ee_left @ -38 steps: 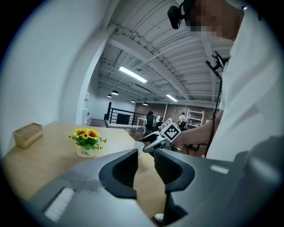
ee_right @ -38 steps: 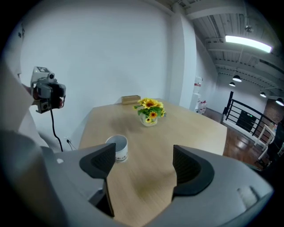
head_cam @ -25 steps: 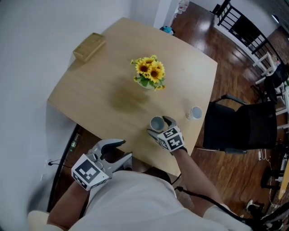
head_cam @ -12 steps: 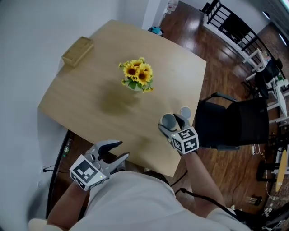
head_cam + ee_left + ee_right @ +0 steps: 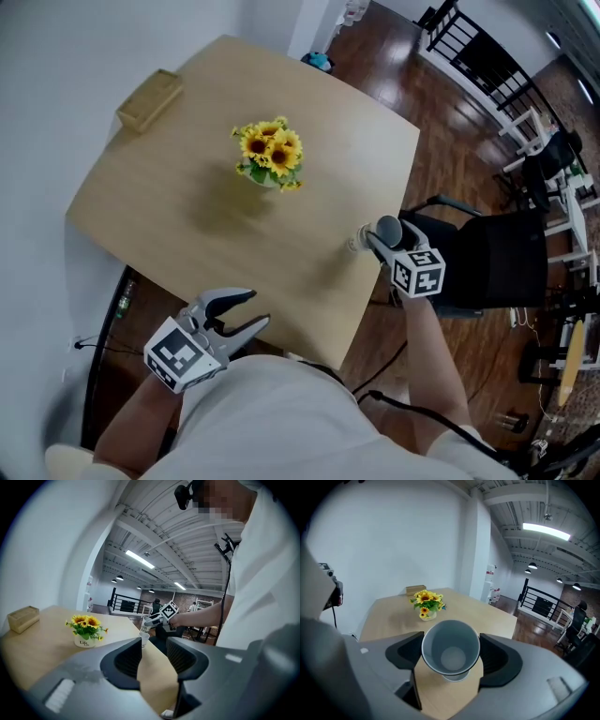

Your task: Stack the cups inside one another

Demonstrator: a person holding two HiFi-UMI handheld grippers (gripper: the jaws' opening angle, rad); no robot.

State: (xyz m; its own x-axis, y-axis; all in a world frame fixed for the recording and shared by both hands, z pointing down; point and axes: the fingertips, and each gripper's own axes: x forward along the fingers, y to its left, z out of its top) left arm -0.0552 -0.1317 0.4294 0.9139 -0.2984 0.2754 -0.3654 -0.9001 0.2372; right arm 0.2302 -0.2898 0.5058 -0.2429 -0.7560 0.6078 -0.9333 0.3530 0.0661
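Right gripper [image 5: 451, 659] clamped on smooth grey tapered cup [image 5: 451, 641] | left gripper [image 5: 154, 660] apart

Bare wood covers most of the bench [image 5: 187, 216], with wide passage on every side of the sunflower pot [image 5: 265, 159] standing near its middle. A wooden box [image 5: 148, 98] sits at the far left corner, well apart from the flowers. A white wall [image 5: 393, 536] runs along the bench's left side. The tightest spot is the right edge, where the right tool [image 5: 380, 234] holds a grey cup [image 5: 450, 651] over a white cup [image 5: 144, 639] on the bench, with a black chair [image 5: 487, 262] just beside them. The left tool [image 5: 234, 314], jaws apart around nothing, hangs off the near edge, clear of obstacles.
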